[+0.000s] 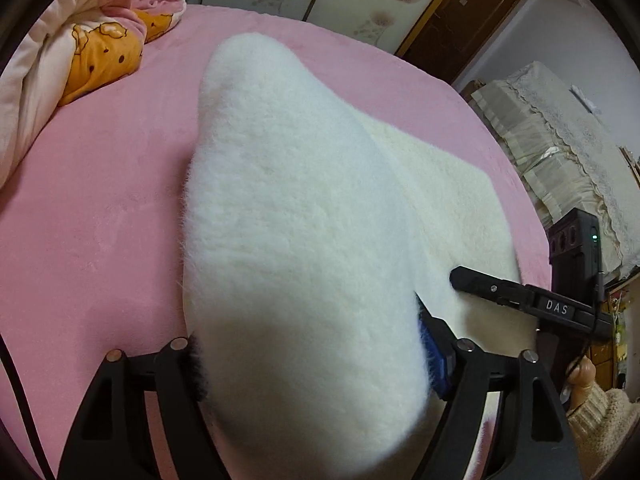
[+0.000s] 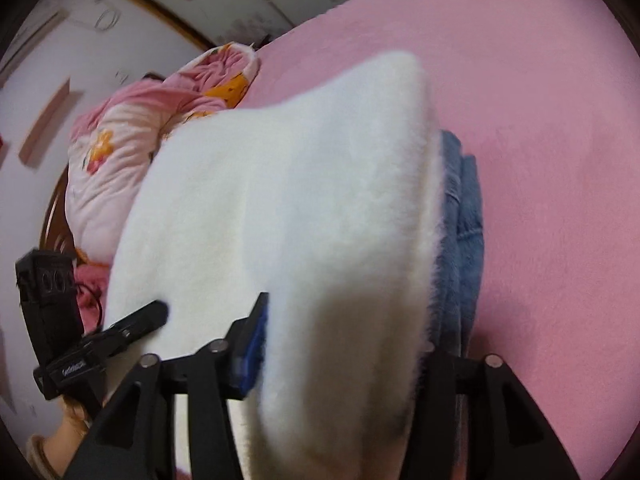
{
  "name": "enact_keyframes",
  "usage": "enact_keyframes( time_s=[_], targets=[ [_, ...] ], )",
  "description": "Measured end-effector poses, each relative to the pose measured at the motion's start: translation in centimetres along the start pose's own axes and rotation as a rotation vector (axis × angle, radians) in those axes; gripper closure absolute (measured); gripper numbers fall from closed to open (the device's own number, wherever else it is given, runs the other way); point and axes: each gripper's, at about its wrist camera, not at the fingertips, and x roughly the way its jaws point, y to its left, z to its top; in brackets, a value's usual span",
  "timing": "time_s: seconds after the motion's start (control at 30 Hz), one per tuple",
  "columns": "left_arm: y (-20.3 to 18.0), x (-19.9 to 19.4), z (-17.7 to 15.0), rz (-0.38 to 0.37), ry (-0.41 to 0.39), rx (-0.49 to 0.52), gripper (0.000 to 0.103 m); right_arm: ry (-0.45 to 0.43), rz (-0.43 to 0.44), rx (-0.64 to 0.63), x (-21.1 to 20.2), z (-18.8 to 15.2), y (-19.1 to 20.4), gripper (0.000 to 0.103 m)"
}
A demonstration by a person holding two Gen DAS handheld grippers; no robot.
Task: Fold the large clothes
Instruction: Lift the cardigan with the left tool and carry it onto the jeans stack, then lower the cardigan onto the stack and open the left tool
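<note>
Left wrist view: a thick white fleece garment [image 1: 304,216] is seen bunched between the fingers of the left claw [image 1: 316,364], filling the whole gap; the jaws stand wide, and whether the pads press on the fleece cannot be told, since the pile hides them. A blue pad [image 1: 434,356] is partly visible at the right finger, against the fleece. The rest of the garment is spread flat on the pink bed [image 1: 100,220], reaching toward the bed's right edge. The right claw [image 1: 472,278] is seen from the side at the right, with one black finger laid on the flat part of the fleece. A knitted cream sleeve [image 1: 600,420] and a thumb are seen at the lower right corner. A rumpled pink and orange quilt [image 1: 92,44] lies at the far left corner of the bed.

Right wrist view: the picture is blurred. The same fleece [image 2: 304,208] is seen lying thick between the fingers of the right claw [image 2: 340,356], the jaws wide; a firm grip cannot be confirmed. A blue denim layer [image 2: 460,216] shows under the right edge of the fleece. The left claw [image 2: 144,316] is seen at the left, its finger against the fleece edge.
</note>
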Motion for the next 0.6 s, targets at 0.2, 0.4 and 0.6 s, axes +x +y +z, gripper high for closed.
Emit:
enact_keyframes(
  time_s=[0.2, 0.4, 0.6],
  targets=[
    [-1.0, -0.6, 0.3, 0.101, -0.012, 0.046, 0.017, -0.012, -0.098, -0.068, -1.7, -1.4, -0.1, 0.031],
    [-5.1, -6.0, -1.9, 0.281, -0.129, 0.077, 0.027, -0.082, -0.319, -0.246, -6.4, -2.7, 4.3, 0.031],
    [-7.8, -9.4, -4.2, 0.261, -0.171, 0.126, 0.086, -0.252, -0.353, -0.363, -11.6, -5.9, 8.0, 0.044]
  ],
)
